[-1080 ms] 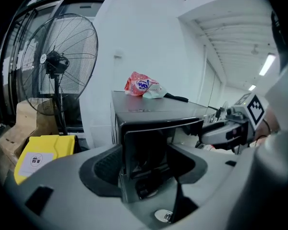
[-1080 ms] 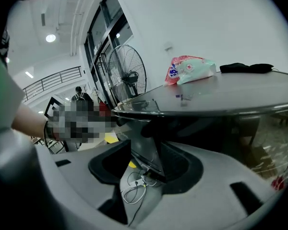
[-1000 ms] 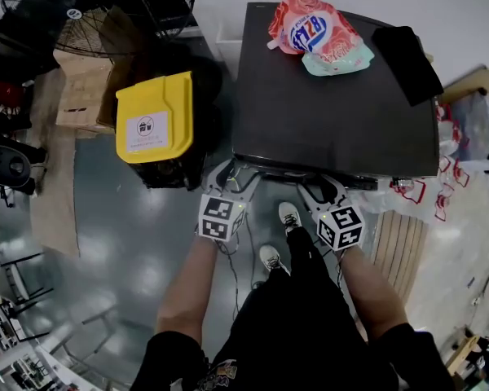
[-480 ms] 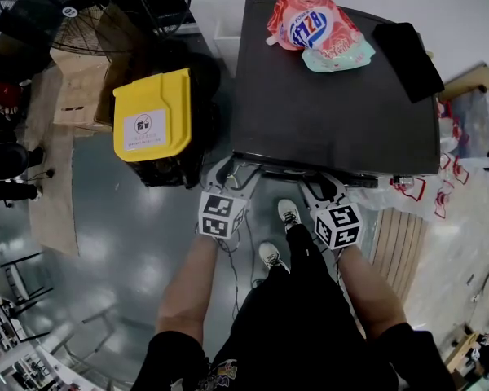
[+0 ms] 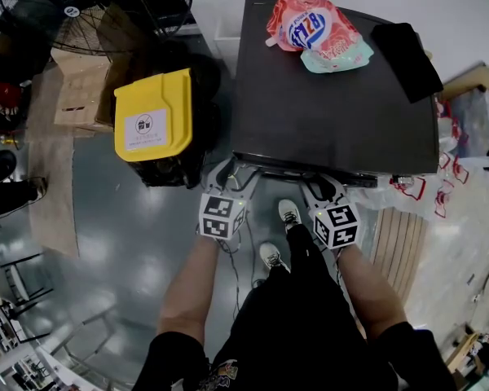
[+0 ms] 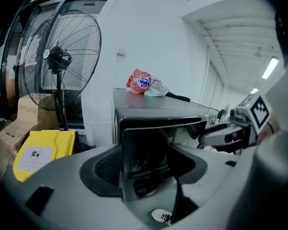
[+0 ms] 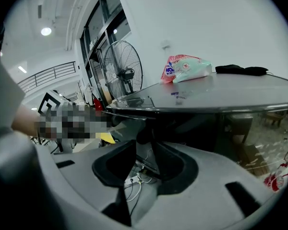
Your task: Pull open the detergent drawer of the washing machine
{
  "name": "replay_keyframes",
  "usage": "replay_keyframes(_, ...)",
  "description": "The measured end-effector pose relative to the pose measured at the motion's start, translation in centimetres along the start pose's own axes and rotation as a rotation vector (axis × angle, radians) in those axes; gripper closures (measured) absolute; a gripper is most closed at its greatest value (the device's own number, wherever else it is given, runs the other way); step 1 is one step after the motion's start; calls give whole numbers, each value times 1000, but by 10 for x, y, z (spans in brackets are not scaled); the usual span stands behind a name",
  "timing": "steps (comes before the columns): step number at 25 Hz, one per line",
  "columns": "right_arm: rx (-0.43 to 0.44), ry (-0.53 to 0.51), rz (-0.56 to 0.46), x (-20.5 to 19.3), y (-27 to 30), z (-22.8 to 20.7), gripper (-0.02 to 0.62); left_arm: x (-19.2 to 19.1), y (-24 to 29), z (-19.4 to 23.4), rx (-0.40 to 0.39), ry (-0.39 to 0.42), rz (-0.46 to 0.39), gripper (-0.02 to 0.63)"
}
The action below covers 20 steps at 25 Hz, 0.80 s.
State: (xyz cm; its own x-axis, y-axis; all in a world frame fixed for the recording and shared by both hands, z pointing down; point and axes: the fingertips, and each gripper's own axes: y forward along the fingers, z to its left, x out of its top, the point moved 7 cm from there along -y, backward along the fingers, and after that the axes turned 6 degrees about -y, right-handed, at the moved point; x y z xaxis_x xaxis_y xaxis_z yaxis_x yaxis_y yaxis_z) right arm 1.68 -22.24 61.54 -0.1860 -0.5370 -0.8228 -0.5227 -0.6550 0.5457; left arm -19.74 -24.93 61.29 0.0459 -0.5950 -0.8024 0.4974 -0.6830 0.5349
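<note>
My left claw (image 5: 231,173) was clamped on the drawer (image 6: 151,140) at the washer's (image 5: 334,112) front left corner, dead ahead. Its long axis ran into the machine, so I judged the pull straight back toward me. My right claw (image 7: 144,150), jaws just closing yet unclamped, straddled the front edge.

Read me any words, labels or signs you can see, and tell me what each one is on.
Pink refill pouch on the washing machine: blue logo, too blurred to read.
Yellow bin lid: white label, pictogram, print too small.
Marker cubes: square markers, no words.
</note>
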Motion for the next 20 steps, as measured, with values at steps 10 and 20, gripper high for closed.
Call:
replay_keyframes(10, -11, 4, 3, -10, -13, 13, 469, -12, -17, -8, 5, -11, -2, 341)
replay_keyframes(20, -4, 12, 19, -33, -37, 35, 468, -36, -46, -24, 11, -10, 8, 341)
